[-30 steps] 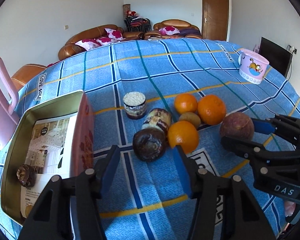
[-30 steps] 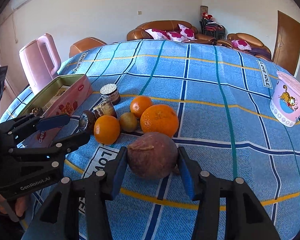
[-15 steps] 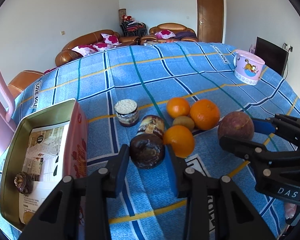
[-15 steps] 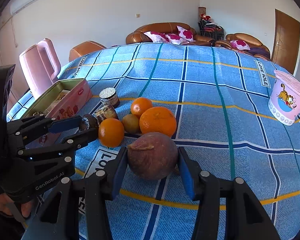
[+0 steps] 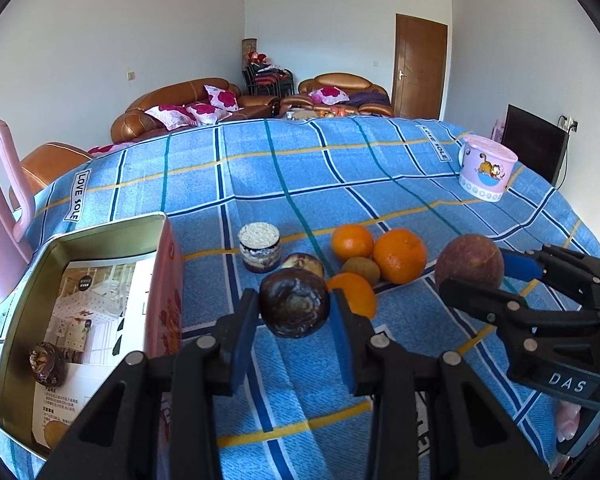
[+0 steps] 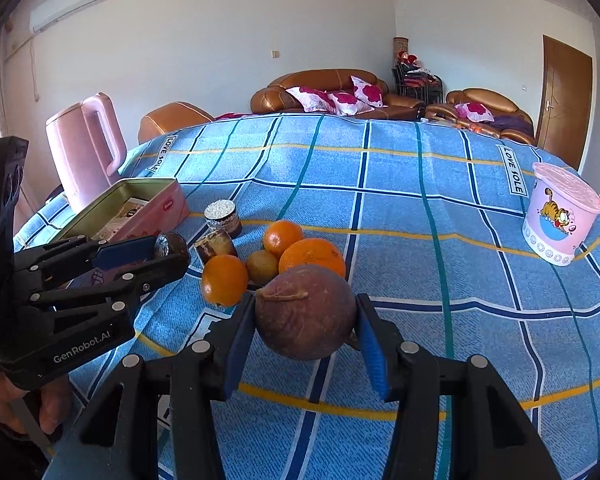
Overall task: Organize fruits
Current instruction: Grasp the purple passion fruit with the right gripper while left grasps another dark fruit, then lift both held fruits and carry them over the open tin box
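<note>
Two grippers were each clamped on one round item above a blue plaid tablecloth. The left gripper had just closed its blue pads on a dark brown cake, which sat squeezed between them, near the middle of the left wrist view. The right gripper gripped a reddish-brown fruit, pads pressed to both its sides.

Three oranges and a small kiwi lay clustered just beyond the held cake, the kiwi touching the oranges around it. A second brown cake sat just behind the held one; a small jar with a white top stood farther back, slightly left.

At the near left, an open pink tin held a printed sheet and one small dark pastry. A pink kettle stood beyond the tin at the far left. A pink cartoon cup stood well apart at the far right.
</note>
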`<state>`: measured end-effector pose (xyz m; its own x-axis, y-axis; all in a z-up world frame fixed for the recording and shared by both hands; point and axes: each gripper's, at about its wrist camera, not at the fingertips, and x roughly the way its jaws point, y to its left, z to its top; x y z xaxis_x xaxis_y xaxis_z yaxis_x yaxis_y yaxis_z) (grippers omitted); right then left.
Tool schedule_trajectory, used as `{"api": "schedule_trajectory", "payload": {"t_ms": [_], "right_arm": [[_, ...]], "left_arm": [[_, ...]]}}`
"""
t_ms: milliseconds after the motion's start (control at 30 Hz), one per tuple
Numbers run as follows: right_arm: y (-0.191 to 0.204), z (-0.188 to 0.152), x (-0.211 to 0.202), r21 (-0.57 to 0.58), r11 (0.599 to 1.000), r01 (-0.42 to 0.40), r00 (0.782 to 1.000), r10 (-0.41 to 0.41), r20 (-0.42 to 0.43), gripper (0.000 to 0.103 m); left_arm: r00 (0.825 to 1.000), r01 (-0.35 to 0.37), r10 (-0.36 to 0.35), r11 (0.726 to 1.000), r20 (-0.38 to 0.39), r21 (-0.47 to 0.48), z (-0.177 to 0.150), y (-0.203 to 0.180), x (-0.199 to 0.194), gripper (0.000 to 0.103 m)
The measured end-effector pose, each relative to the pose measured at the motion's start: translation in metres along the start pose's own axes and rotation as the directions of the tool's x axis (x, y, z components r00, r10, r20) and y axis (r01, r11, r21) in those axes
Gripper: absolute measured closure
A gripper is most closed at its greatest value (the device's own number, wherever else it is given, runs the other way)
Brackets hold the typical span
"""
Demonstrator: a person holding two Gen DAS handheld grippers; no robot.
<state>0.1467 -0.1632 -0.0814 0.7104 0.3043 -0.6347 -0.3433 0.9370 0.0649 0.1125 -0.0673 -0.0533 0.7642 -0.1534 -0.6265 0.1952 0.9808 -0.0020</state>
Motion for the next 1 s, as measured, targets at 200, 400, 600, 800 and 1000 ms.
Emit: {"api": "schedule_trajectory", "payload": {"t_ms": [200,400,600,800,1000], "right_arm": [[0.000,0.000,-0.006,-0.006,1.000,0.000,0.999,0.000,0.035,0.052],[0.001,-0.001,-0.011,-0.009,1.000,0.000,0.998,0.001,0.067,0.052],[0.001,0.000,-0.014,-0.012,1.000,0.004,0.997,-0.003,0.083,0.052],[0.001,-0.002,-0.018,-0.015,1.000,0.005,0.995,-0.003,0.102,0.052],[0.001,-0.002,-0.022,-0.017,1.000,0.010,0.992,-0.008,0.124,0.052]], "left_arm": [[0.999,0.001,-0.001,1.000,0.039,0.002,0.000,0.000,-0.007,0.065],[0.997,-0.007,0.007,1.000,0.074,0.003,-0.001,0.000,-0.014,0.065],[0.996,-0.011,0.011,1.000,0.091,-0.001,-0.001,0.001,-0.017,0.065],[0.994,-0.014,0.014,1.000,0.111,-0.003,-0.002,0.001,-0.021,0.065],[0.992,-0.018,0.018,1.000,0.125,-0.004,-0.002,0.001,-0.024,0.065]]}}
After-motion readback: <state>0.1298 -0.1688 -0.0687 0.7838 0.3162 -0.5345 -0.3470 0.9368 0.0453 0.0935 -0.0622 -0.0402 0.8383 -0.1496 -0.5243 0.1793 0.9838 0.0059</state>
